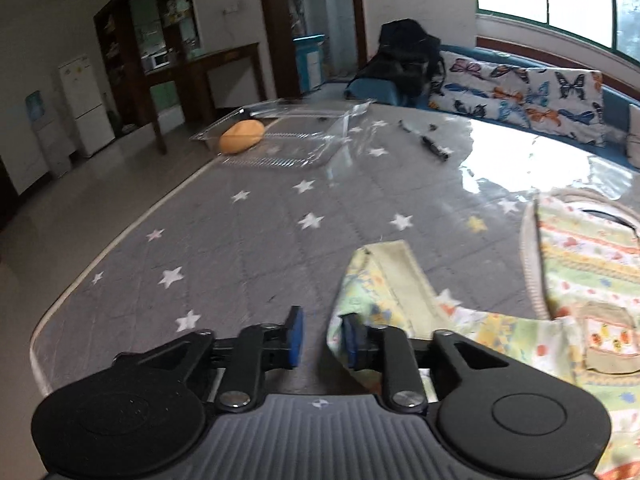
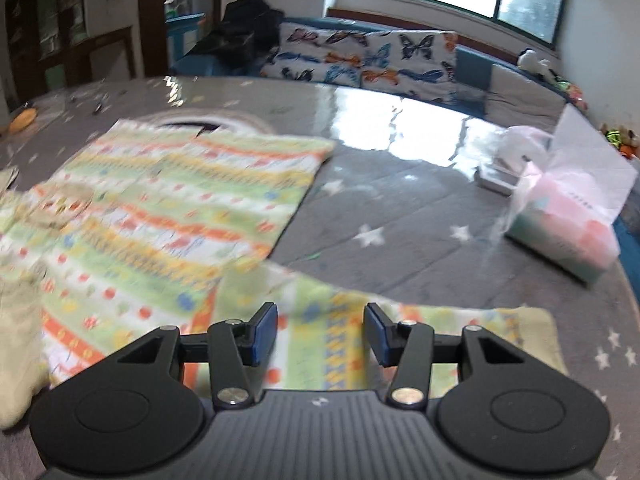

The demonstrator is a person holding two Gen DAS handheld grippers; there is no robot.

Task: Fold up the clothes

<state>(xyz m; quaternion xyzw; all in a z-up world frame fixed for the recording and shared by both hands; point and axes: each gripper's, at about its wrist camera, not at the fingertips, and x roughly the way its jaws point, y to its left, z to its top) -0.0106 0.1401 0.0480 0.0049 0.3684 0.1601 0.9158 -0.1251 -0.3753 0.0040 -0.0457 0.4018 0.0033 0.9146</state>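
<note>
The shirt (image 2: 172,208), a small child's top printed in bands of green, yellow and orange, lies spread on the worktop (image 2: 400,216), neckline away from the cameras and one sleeve (image 2: 460,332) stretched out flat toward the tissue box (image 2: 568,224). It looks thin, soft and light: it should drape and wrinkle rather than hold a crease, and may slide on the glossy star-patterned cover. A cuff, a hem corner or a shoulder seam seems the surest place to pinch it.

The right hand-held gripper (image 2: 322,334) hangs over that sleeve with its jaws apart, the cloth beneath them and not pinched. On the shirt's other side, the left hand-held gripper (image 1: 322,338) also stands parted and empty, its right pad just beside the bunched edge of the other sleeve (image 1: 384,280).

Beyond the shirt sits a clear plastic tray (image 1: 280,136) holding an orange-yellow lump (image 1: 241,136), well apart.
</note>
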